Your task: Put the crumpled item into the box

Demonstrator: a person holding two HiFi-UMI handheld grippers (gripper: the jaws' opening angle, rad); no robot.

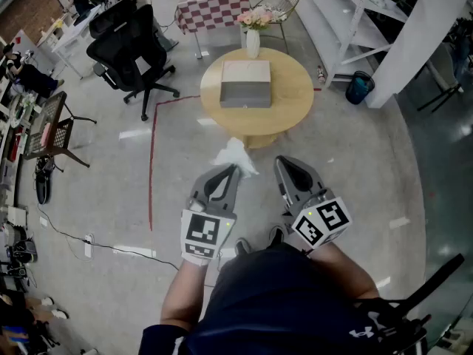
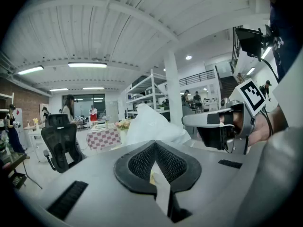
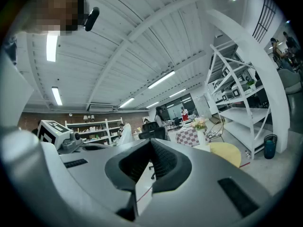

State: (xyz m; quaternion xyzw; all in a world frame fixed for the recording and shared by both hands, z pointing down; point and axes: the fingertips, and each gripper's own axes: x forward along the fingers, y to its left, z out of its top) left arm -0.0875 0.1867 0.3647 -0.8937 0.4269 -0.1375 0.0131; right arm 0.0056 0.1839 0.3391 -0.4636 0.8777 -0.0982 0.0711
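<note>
- Open-plan room, grey polished floor with a red line taped across it. White shelving on the right, black office chair on the left, table with a checked cloth at the back.
- Round wooden tabletop ahead of the person. An open box sits on it near the middle, and its inside looks empty.
- Vase with pink flowers stands at the far edge of the tabletop, just behind the box.
- Left hand-held gripper: jaws closed on the crumpled item, a white wad, paper or tissue by the look.
- Left gripper view: pads are pressed together with a white strip pinched between them, and the bulk of the wad billows out past the tips.
- The item is in the air over the floor, on the near side of the tabletop. It is well apart from the box and touches only the jaws.
- Right hand-held gripper: jaws closed and empty. In its own view the tips meet, and only floor shows in the slit below them.
- The two grippers are side by side at about the same height and both point toward the tabletop. The right one also shows at the right of the left gripper view.
- Blue bin on the floor by the shelving.
</note>
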